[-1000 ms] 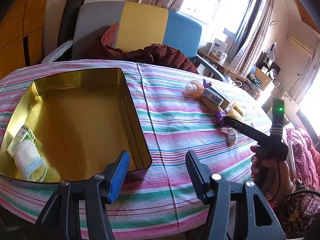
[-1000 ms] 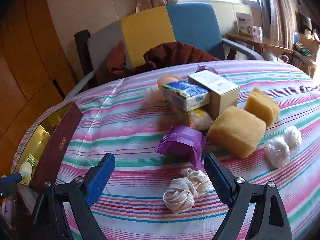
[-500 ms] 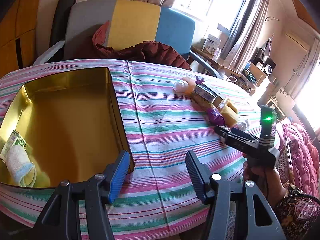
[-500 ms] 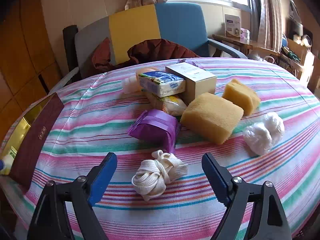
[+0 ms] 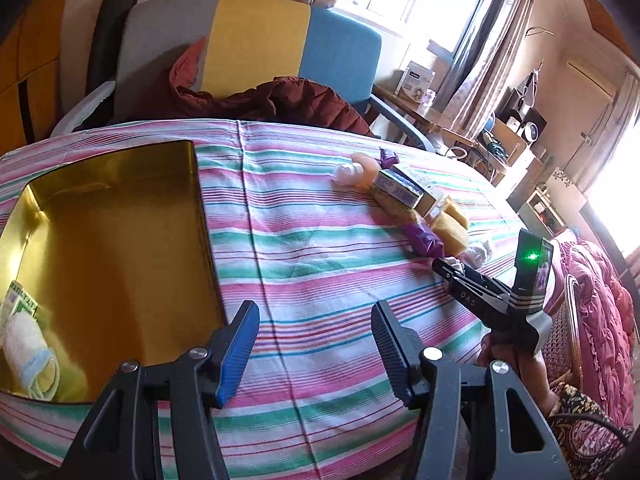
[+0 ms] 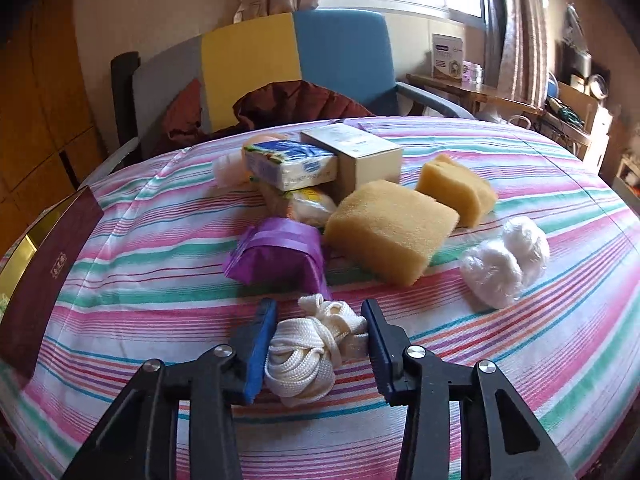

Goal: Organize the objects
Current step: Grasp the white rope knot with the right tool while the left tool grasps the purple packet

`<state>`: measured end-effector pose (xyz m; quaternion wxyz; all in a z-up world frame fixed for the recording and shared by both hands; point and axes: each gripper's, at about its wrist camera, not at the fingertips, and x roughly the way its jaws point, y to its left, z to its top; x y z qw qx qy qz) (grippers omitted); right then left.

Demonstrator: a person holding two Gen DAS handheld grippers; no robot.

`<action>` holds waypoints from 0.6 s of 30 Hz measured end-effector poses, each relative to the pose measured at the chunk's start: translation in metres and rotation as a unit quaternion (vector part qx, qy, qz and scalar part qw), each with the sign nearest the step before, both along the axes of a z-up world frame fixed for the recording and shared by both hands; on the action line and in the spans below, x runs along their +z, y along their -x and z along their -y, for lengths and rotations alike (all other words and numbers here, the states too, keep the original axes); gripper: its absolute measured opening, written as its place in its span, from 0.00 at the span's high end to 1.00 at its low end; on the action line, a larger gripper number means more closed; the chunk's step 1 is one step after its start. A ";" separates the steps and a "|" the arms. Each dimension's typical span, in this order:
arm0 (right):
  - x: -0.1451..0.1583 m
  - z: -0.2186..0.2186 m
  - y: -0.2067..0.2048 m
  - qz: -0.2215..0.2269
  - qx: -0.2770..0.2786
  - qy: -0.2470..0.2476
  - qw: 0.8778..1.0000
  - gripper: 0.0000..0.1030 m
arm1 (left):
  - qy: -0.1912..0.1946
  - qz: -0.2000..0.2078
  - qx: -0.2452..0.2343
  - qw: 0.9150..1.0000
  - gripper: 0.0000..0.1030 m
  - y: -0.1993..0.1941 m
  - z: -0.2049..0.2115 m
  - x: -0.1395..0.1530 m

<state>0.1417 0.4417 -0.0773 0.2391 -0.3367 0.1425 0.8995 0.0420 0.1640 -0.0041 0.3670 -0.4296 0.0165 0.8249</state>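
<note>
A bundle of white cord (image 6: 312,350) lies on the striped tablecloth, and my right gripper (image 6: 318,346) is shut on it, both pads touching its sides. Behind it lie a purple packet (image 6: 276,256), two yellow sponges (image 6: 390,230), a tissue pack (image 6: 290,164), a cardboard box (image 6: 360,152) and a white plastic wad (image 6: 504,266). My left gripper (image 5: 314,346) is open and empty over the cloth, just right of the gold tin (image 5: 202,208). The tin holds a rolled cloth (image 5: 30,354) and a small packet (image 5: 18,304).
The tin's dark red wall (image 6: 44,276) shows at the left in the right wrist view. A chair (image 5: 256,40) with a maroon jacket (image 5: 280,100) stands behind the table. The right hand-held gripper body (image 5: 496,300) shows at the table's right edge.
My right gripper moved forward around the cord bundle and closed on it. My left gripper drifted slightly right along the tin's edge and stayed open.
</note>
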 end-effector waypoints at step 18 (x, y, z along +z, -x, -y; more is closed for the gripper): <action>-0.003 -0.027 -0.030 -0.031 -0.146 -0.010 0.989 0.58 | 0.000 0.109 -0.100 0.989 0.35 0.025 -0.151 -0.033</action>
